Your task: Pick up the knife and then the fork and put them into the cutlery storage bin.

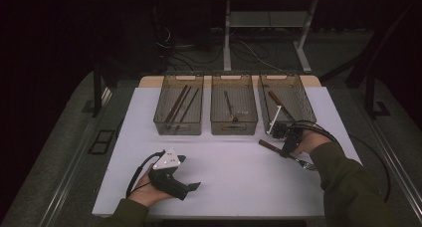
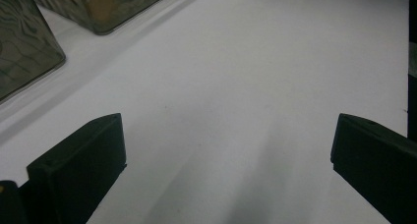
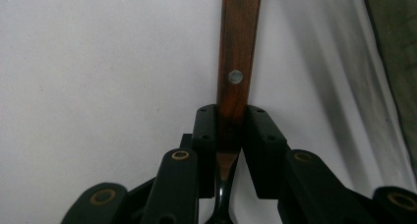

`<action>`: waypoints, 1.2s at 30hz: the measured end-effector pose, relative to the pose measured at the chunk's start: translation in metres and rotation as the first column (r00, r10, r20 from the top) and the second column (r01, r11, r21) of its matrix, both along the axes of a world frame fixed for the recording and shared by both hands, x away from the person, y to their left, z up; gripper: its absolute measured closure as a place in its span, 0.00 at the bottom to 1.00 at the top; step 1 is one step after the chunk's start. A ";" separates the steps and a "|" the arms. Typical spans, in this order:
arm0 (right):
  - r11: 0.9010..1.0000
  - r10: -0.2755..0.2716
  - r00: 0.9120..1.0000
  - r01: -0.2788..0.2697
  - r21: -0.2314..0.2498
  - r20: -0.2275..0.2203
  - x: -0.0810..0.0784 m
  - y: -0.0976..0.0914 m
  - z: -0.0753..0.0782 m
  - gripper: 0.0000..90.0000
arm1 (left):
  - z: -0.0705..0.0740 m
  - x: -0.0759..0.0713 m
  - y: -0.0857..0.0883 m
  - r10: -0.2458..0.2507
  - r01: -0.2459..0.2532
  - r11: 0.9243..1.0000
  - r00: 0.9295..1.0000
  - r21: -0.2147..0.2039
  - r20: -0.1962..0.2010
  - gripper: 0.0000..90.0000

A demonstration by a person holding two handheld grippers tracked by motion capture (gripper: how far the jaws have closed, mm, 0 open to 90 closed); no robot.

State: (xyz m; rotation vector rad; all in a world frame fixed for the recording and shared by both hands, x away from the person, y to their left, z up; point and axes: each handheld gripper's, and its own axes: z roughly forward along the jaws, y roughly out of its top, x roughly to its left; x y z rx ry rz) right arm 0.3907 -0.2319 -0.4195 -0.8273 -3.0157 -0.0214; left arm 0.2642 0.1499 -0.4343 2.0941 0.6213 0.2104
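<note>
Left tongs (image 1: 191,188) nearest you, gaping, idle on desk (image 1: 239,177). Right tongs (image 3: 231,117) clamp fork (image 3: 238,52) by wooden handle, just before right bin (image 1: 304,98). Carry step; next, pick its bin.

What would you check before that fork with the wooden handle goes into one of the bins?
1. Right gripper clamped on the fork by its handle: ok.
2. Fork square between the jaws: ok in the right gripper view.
3. Left gripper open, holding nothing: ok.
4. Left gripper out of the way, on the white table: ok.
5. Right bin has room: cannot tell; it already holds a utensil.
6. Which bin takes forks: cannot tell.
</note>
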 end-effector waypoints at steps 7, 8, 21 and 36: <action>1.000 -0.001 1.000 0.002 0.012 -0.011 0.002 -0.002 0.000 0.85 | 0.000 0.000 0.000 -0.002 0.002 1.000 1.000 0.001 0.001 0.00; 1.000 -0.008 1.000 0.009 0.020 -0.007 0.001 -0.003 0.001 0.85 | 0.000 0.000 0.000 -0.003 0.003 1.000 1.000 0.001 0.001 0.00; 0.939 -0.120 0.988 0.083 0.333 0.094 -0.006 -0.042 0.022 0.86 | 0.000 0.000 0.000 0.001 -0.001 1.000 1.000 0.001 -0.002 0.00; 0.750 -0.292 0.941 0.113 0.652 0.172 -0.025 -0.083 0.031 0.85 | 0.000 0.000 0.000 0.004 -0.004 1.000 1.000 0.001 -0.004 0.00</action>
